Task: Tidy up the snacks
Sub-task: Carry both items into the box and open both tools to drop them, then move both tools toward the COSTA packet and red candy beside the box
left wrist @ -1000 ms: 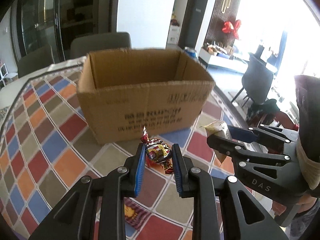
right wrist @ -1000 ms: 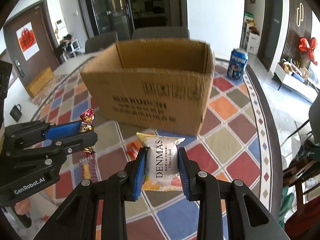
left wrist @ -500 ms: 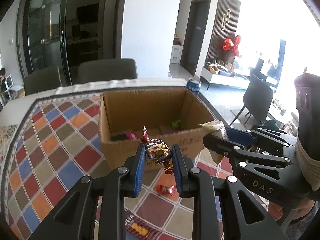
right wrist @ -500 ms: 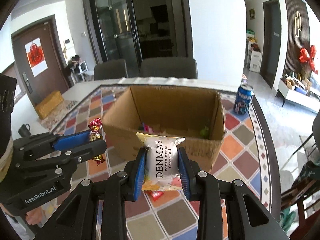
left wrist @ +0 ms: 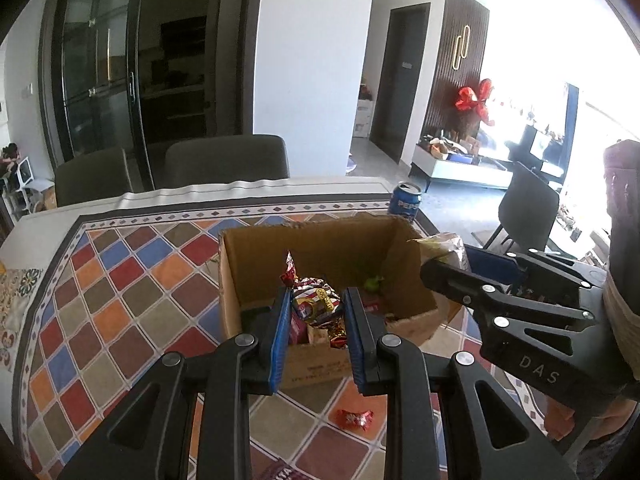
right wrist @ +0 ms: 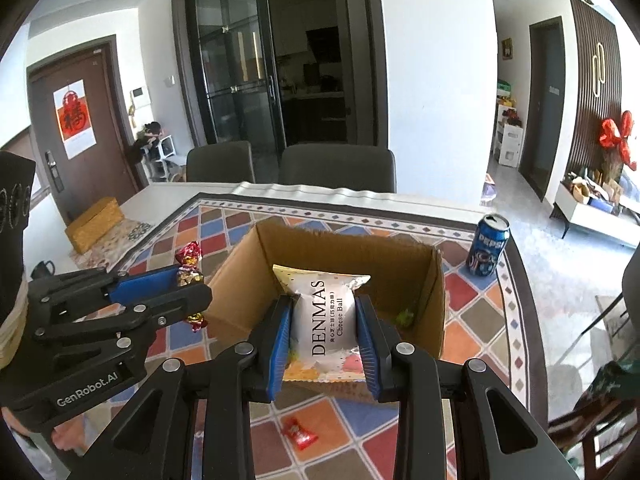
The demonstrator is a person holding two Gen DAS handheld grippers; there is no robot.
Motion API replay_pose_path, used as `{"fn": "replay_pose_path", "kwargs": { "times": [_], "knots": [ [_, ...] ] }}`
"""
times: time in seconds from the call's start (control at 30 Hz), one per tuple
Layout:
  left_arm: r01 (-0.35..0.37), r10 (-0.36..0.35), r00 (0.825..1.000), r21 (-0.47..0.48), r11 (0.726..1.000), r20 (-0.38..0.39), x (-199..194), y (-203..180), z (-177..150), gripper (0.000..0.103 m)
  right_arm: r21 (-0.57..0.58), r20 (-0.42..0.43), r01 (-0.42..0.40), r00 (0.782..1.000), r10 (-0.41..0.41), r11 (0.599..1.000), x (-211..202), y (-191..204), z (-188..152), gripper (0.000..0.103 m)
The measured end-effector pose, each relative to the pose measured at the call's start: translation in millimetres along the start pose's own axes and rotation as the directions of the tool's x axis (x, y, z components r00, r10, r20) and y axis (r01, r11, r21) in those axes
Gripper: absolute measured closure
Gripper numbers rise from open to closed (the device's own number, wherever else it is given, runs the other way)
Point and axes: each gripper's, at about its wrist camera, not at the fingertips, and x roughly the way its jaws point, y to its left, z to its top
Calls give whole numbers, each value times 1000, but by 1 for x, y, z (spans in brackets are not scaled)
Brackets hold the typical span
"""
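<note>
The white DENMAS cheese ball packet [right wrist: 330, 322] is clamped flat between the right tongs [right wrist: 325, 334], held up in front of the open cardboard box [right wrist: 240, 276] and just above its near edge. It looks like a puffy, air-filled pouch, so I'd guess very light and squishy, with a slick film that could slide out if the squeeze eased. Gripping across the middle of the pillow, like it is now, seems the sane spot; the crimped ends would just fold.

The left tongs [left wrist: 316, 320] are clenched on a foil-wrapped candy [left wrist: 316, 300], red and gold with twisted ends, also hanging over the near part of the box. It's small, crinkly and light, and the body is the place to pinch since the twists are floppy.

Inside the box there's already some stuff: something green [right wrist: 404, 315] near the right wall and a few wrappers, though I can't really make out what they are behind the tongs. One red candy [right wrist: 300, 434] sits loose on the desk [left wrist: 132, 280] in front of the box.

The desk has a colourful diamond-pattern cover, looks smooth. A Pepsi can [right wrist: 488, 246] stands beyond the box's far right corner, well apart from the action. Grey chairs [right wrist: 336, 166] sit behind the desk, then dark glass doors, and a bright living area off to the right.
</note>
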Motion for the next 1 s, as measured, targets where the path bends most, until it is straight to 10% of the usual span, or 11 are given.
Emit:
{"fn": "replay_pose_path", "kwargs": {
  "times": [0.5,0.67,1.0],
  "knots": [
    [-19,19,999,-12,1000,-46,49,13,18,76,5,-49,16,999,-16,1000,50,-14,13,70],
    [-46,45,998,-21,999,-54,51,16,17,59,10,-61,45,997,-44,999,59,-16,14,50],
    [-66,64,996,-34,997,-56,24,15,-4,54,-26,-26,43,999,-44,999,39,-6,2,49]
  ]
}}
